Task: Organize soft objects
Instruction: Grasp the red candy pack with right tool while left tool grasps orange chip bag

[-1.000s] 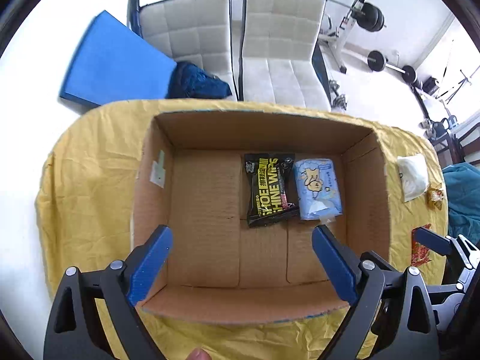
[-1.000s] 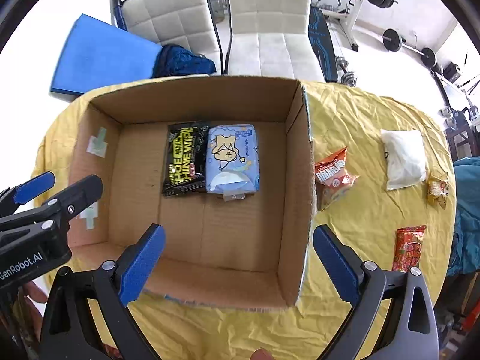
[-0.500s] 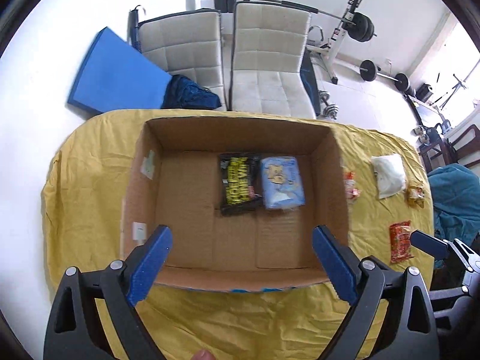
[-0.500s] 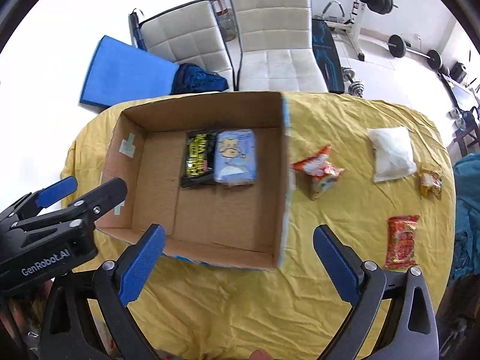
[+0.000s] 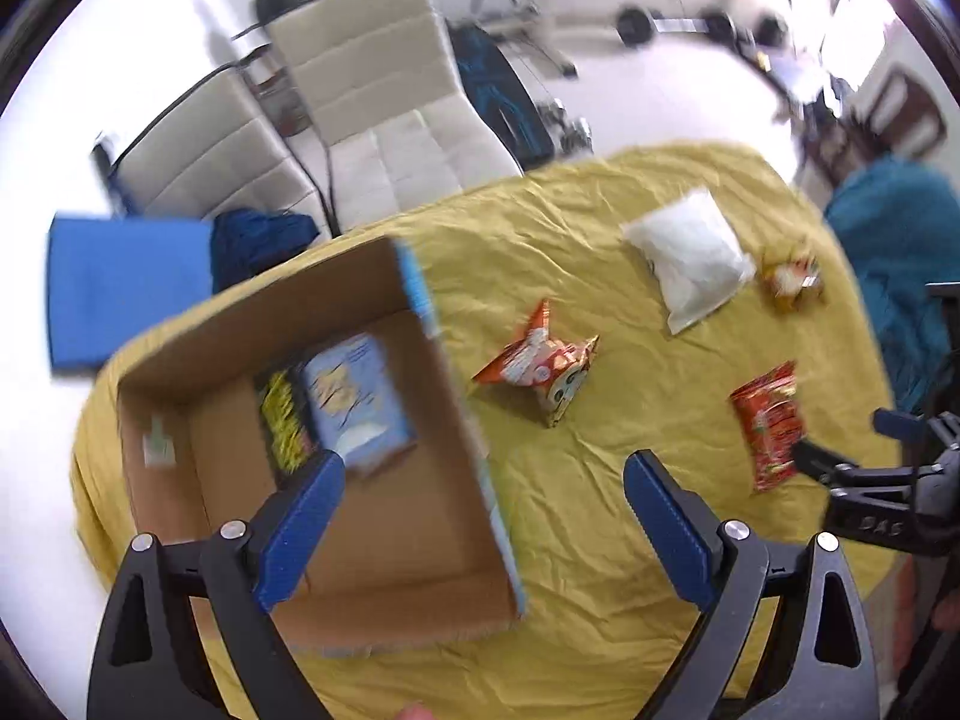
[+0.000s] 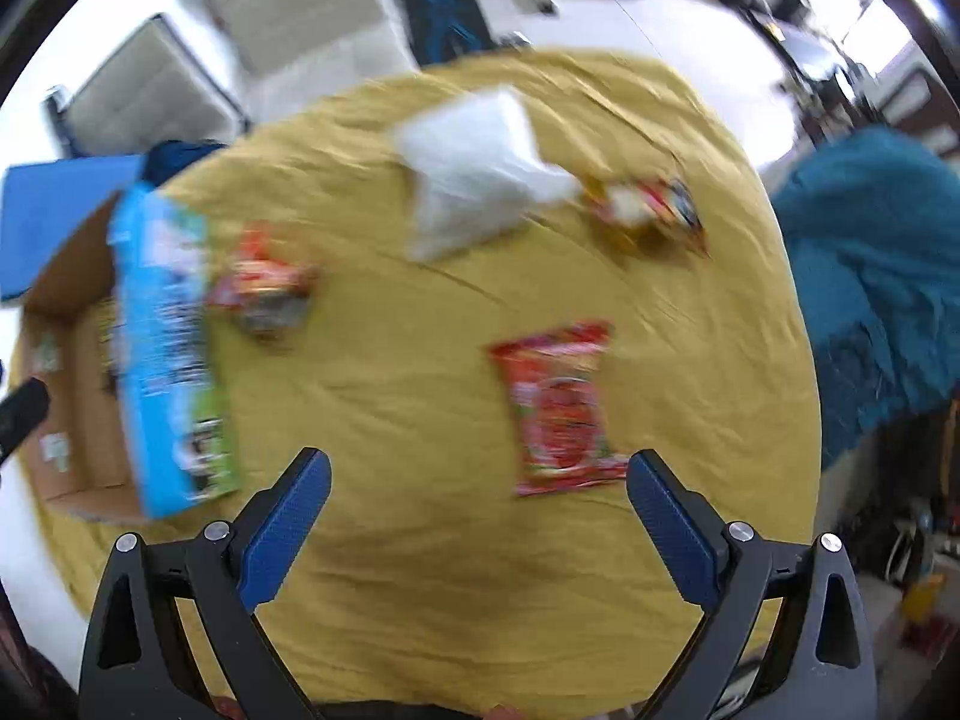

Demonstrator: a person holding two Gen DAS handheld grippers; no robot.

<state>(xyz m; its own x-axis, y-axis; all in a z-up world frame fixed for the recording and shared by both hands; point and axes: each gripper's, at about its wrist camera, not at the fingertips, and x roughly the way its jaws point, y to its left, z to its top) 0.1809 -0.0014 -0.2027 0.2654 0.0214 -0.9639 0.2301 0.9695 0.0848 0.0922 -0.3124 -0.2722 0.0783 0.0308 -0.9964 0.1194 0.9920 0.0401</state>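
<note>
Red snack packet lies just ahead of the right gripper, long axis running near to far.

The flat red foil snack packet point(image 6: 558, 405) rests on the yellow cloth point(image 6: 390, 420), right of the open brown cardboard box point(image 5: 420, 540); the right gripper point(image 6: 480, 480), fingers spread and empty, is nearer than the equally open, empty left gripper point(image 5: 480, 480).

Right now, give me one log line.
left gripper: open | right gripper: open | box: two packs | red packet: ahead
</note>
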